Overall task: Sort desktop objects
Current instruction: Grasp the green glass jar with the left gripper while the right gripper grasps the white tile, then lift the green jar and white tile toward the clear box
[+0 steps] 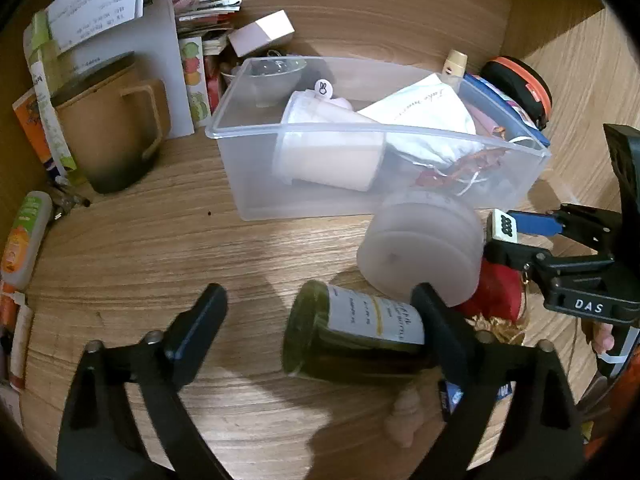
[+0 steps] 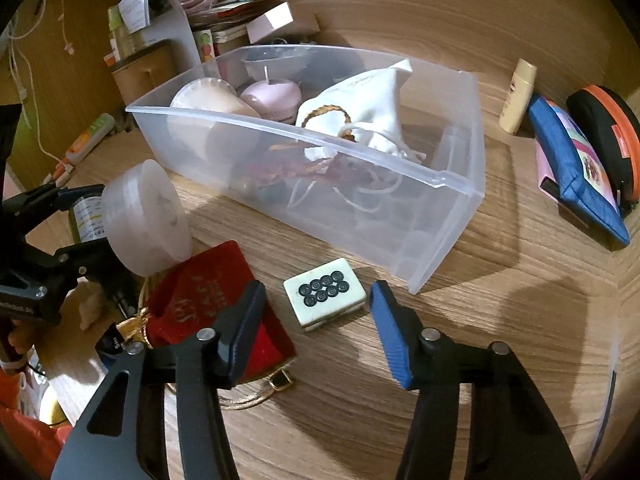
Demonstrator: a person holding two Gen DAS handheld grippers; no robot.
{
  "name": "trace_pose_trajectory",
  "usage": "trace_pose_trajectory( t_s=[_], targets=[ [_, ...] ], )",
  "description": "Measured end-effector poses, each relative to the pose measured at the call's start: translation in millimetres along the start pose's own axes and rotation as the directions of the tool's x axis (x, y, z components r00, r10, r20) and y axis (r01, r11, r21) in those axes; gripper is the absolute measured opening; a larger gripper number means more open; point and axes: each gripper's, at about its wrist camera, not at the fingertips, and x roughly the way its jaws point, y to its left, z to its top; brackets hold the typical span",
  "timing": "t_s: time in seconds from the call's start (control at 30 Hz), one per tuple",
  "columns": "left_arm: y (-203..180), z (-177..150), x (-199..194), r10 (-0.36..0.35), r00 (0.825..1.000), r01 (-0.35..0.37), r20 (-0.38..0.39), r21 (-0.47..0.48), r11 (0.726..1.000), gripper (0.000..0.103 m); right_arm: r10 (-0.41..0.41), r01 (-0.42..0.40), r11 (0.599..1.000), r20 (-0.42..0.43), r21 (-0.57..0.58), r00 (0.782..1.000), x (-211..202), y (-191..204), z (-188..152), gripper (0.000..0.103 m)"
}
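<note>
Indoors, on a wood-grain bench lit warmly and walled by wood panels, clutter lines the far left: a tan lidded mug, papers and an orange-labelled tube. Moving right, the left gripper hangs over the surface with its jaws spread wide; a green labelled jar lies on its side between them, against the right finger, apart from the left one. Beside it stands a frosted round tub, touching a red velvet pouch. Behind, a clear plastic bin holds a white drawstring bag, a pink candle and a cup. Further right, the right gripper straddles a mahjong tile showing 8 dots, jaws narrowed but not touching it. At far right lie a blue pouch and a small bottle.
</note>
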Motion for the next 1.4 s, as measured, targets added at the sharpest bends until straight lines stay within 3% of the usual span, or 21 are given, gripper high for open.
trace_pose_trajectory(
  t_s=[0.2, 0.37, 1.03, 1.4],
  targets=[
    [-2.5, -1.6, 6.9, 0.008, 0.999, -0.007, -0.035, 0.019, 1.000, 0.072, 0.009, -0.009, 1.000, 0.006, 0.008, 1.000, 0.2, -0.1, 1.5, 0.038],
    [-4.6, -3.7, 6.7, 0.028, 0.999, -0.027, -0.033, 0.030, 0.999, 0.060, 0.020, -0.020, 1.000, 0.008, 0.015, 1.000, -0.9, -1.5, 0.9, 0.038],
    [13.7, -6.1, -10.3, 0.041, 0.999, -0.039, 0.027, -0.076, 0.996, 0.060, 0.046, -0.057, 0.993, 0.115, 0.099, 0.992, -47.7, -18.3, -6.6, 0.037],
    [20.0, 2.1, -34.5, 0.100, 0.990, -0.091, 0.095, -0.089, 0.992, 0.060, 0.035, -0.051, 0.995, 0.170, 0.088, 0.985, -68.7, -17.0, -2.8, 0.037]
  ],
)
